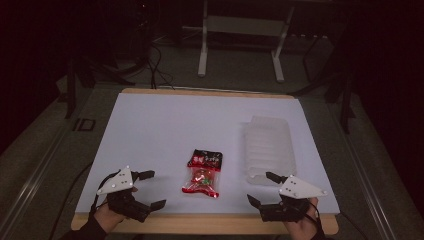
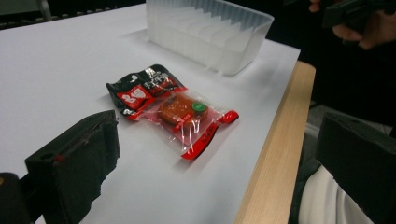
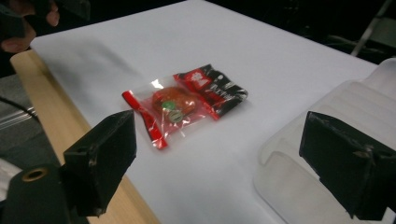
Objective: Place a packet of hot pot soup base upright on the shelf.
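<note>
While both jaws stand wide and empty, the left gripper [image 1: 144,189] and right gripper [image 1: 262,188] flank the red-and-black clear plastic snack packet [image 1: 202,173], lying lengthwise away from the person mid-counter [image 1: 150,130], slightly nearer the left one.

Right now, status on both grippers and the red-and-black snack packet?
Left gripper and right gripper open, empty, near table edge. Red-and-black plastic snack packet flat between them, untouched. Translucent ribbed plastic container beside it, path clear.

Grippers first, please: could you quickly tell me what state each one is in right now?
Left gripper: open, holding nothing.
Right gripper: open, holding nothing.
</note>
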{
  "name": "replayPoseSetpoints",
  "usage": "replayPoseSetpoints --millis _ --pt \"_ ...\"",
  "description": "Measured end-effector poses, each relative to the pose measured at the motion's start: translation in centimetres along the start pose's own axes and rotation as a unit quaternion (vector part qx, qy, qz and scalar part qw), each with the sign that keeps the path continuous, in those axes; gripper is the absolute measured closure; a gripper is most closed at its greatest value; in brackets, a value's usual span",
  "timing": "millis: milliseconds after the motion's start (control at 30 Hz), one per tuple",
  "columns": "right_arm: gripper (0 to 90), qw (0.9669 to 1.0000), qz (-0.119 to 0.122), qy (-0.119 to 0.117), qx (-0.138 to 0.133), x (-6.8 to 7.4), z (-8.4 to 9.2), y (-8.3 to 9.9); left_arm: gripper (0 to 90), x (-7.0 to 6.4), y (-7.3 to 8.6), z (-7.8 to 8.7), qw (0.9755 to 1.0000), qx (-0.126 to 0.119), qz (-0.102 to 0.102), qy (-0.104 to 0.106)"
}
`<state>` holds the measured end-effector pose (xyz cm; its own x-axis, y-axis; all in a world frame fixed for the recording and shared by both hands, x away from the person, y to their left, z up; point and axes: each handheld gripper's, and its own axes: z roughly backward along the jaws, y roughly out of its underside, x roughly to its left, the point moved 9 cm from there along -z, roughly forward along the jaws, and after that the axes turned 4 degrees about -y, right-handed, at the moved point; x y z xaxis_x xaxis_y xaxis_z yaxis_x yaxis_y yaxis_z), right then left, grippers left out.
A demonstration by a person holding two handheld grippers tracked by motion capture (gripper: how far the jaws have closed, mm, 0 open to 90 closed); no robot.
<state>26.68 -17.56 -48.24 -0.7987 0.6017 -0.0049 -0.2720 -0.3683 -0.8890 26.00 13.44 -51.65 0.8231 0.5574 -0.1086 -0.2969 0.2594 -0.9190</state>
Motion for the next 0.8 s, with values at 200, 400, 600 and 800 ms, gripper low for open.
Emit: replayPoseSetpoints --millis 200,400,600,800 --pt "11.0 0.9999 0.001 -0.017 -0.001 0.5 0.0 -0.1 0.1 -0.6 -0.1 -0.1 0.9998 0.007 0.003 0.018" --pt "11.0 0.9998 0.005 -0.020 -0.009 0.6 0.6 -0.3 0.1 -1.0 0.3 -0.5 0.9987 0.046 0.007 0.020" --pt "11.0 0.9996 0.002 -0.022 -0.015 0.4 0.9 -0.3 0.1 -1.8 0.1 -1.3 0.9962 0.074 0.005 0.045" --pt "13.3 0.9991 0.029 -0.027 -0.014 0.9 0.9 -0.4 0.8 -2.6 -0.6 -2.1 0.9942 0.087 -0.011 0.063"
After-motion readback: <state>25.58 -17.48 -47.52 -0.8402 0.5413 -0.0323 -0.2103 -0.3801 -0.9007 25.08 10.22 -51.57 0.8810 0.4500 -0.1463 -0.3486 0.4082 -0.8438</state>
